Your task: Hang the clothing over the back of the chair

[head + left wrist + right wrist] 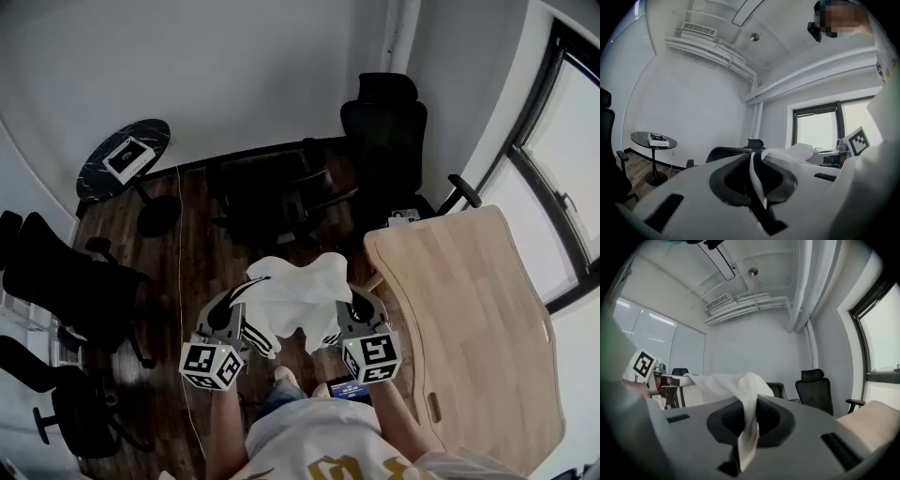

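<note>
Two pinches carried it: our left gripper (242,302) and right gripper (345,302) each clamped an edge of the white clothing (295,291), slung between them short of the chair (281,187). We feared a thin edge could slip free mid-swing.

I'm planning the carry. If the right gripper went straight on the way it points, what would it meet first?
Probably the back of the nearer black chair, just past the white garment that the right gripper is shut on; depth is hard to judge.
</note>
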### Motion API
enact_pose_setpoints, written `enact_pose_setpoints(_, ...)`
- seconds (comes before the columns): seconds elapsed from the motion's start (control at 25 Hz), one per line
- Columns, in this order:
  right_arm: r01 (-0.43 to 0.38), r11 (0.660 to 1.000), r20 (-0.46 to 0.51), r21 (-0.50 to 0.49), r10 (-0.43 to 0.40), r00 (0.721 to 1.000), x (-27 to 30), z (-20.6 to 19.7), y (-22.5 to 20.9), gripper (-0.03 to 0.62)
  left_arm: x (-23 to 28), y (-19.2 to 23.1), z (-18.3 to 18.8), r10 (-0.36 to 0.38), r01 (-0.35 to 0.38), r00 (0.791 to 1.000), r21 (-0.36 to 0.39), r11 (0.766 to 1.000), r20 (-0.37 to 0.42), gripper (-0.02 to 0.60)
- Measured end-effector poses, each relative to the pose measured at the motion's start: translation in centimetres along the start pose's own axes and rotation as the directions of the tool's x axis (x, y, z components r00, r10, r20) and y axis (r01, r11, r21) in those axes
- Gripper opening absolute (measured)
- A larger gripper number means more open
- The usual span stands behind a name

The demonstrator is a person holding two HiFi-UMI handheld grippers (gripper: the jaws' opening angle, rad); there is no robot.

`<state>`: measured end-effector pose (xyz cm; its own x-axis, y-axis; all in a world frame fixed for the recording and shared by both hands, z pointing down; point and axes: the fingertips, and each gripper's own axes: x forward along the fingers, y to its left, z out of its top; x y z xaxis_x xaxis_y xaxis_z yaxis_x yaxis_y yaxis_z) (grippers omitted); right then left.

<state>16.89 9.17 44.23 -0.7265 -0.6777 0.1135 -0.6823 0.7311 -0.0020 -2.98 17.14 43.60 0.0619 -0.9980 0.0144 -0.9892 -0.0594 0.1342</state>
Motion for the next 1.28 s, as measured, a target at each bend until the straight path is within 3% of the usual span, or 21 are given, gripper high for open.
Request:
enact_pose_setpoints(0.32, -0.001, 0.999, 0.021, 0.04, 0.0, 1.0, -0.7, 0.3, 0.2, 0.026, -0.4, -0.5, 0.2, 0.001, -0.001, 1.0, -0.071, 0.997, -0.001, 0.032)
enact_pose_setpoints(0.52, -0.015, 0.993, 0.054, 0.114, 0.009, 0.998, -0.2, 1.0, 0.1, 0.027, -0.3, -0.3, 1.1, -0.003, 0.004, 1.0, -0.066, 0.998, 0.004, 0.032)
enact_pose_setpoints(0.72, -0.002, 0.992, 0.052, 0.127, -0.005, 0.999, 1.4, 1.5, -0.3, 0.028, 1.3, 0.7, 1.9, -0.023, 0.024, 1.0, -0.068, 0.997, 0.008, 0.032)
enact_pose_setpoints(0.96, -0.002, 0.989, 0.072, 0.147, -0.009, 0.997, 5.6, 2.2, -1.3, 0.026, 5.7, 3.6, 2.8, -0.052, 0.055, 0.998, -0.079, 0.995, 0.041, 0.032)
enact_pose_setpoints(1.28, 0.047, 0.991, 0.03, 0.125, -0.051, 0.998, 14.2, 2.2, -2.0, 0.027, 13.0, 10.2, 2.7, -0.1, 0.105, 0.994, -0.119, 0.987, 0.043, 0.032)
